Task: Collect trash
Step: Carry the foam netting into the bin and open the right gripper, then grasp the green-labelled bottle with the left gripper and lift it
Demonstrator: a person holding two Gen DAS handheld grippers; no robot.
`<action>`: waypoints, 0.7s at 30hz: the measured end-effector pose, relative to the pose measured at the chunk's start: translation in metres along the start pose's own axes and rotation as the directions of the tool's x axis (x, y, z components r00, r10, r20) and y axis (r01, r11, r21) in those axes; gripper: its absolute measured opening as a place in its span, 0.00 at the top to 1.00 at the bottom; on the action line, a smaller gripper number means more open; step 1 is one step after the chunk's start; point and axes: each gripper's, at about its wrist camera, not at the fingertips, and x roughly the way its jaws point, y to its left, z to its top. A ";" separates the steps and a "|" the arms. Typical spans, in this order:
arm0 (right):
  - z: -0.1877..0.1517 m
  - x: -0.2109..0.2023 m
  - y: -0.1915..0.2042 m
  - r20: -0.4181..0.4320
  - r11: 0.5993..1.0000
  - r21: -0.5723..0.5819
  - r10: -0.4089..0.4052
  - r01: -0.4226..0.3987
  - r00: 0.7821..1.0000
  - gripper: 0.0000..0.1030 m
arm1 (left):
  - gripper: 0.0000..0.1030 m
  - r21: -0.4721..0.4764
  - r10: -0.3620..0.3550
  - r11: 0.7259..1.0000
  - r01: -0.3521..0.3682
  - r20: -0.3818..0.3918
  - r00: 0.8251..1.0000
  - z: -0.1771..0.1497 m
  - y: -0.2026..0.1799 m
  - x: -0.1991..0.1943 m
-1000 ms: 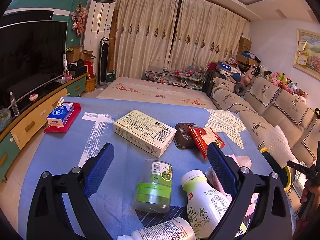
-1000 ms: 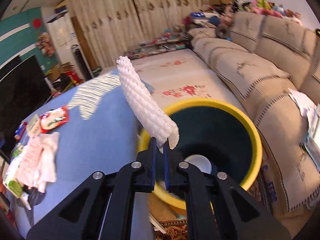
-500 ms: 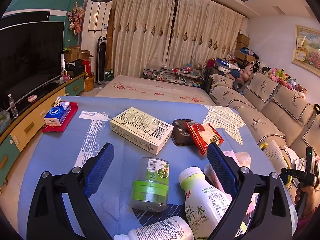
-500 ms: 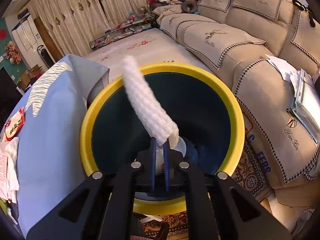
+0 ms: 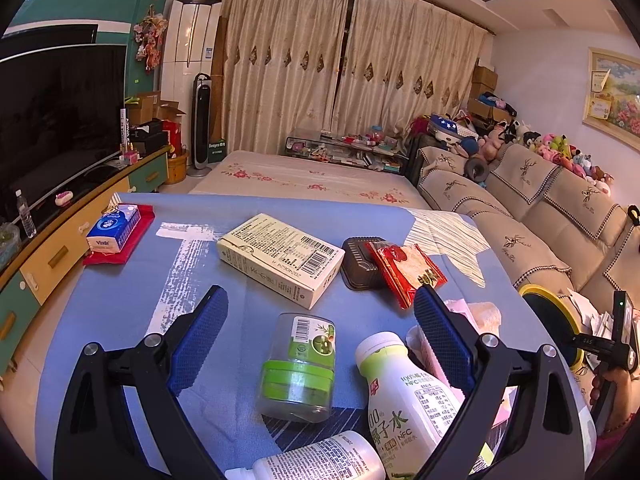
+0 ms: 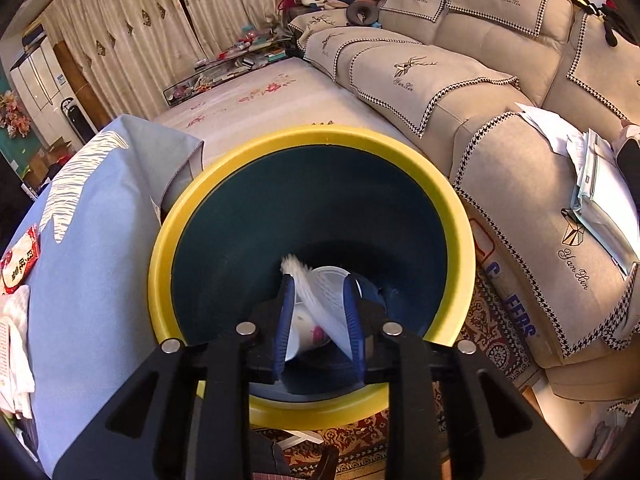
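Over the yellow-rimmed bin (image 6: 320, 138), the right tongs (image 6: 318, 312) are opening with the white foam net sleeve (image 6: 320, 300) loose between them — it may snag a pad toward 5 o'clock — while the left tongs (image 5: 320, 334) hang released above the bench (image 5: 120, 292) litter.

Living room: sofa (image 6: 460, 92), television (image 5: 52, 120), curtains (image 5: 340, 68)

Right gripper (image 6: 319, 312) pitched steeply downward, jaws opening, left gripper (image 5: 320, 332) angled slightly downward, jaws spread wide, nothing gripped
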 end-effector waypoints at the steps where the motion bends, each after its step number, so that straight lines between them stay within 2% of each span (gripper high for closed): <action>1: 0.000 -0.002 0.000 0.005 1.000 -0.002 0.001 -0.001 1.000 0.73 | 0.10 0.001 0.000 1.000 0.000 0.000 1.000 0.000 0.000 0.000; 6: -0.001 -0.015 0.007 0.031 1.000 -0.018 0.001 -0.001 1.000 0.69 | 0.10 0.006 0.000 1.000 0.000 -0.001 1.000 0.000 -0.001 0.000; 13: -0.004 -0.028 0.006 0.047 1.000 -0.003 0.021 -0.021 0.999 0.66 | 0.10 0.033 -0.043 0.998 0.044 -0.021 0.999 0.001 -0.016 -0.004; 21: -0.010 -0.041 0.010 0.069 0.998 -0.019 0.065 -0.064 0.996 0.63 | 0.10 0.106 -0.065 0.992 0.073 -0.081 0.995 -0.020 -0.044 -0.042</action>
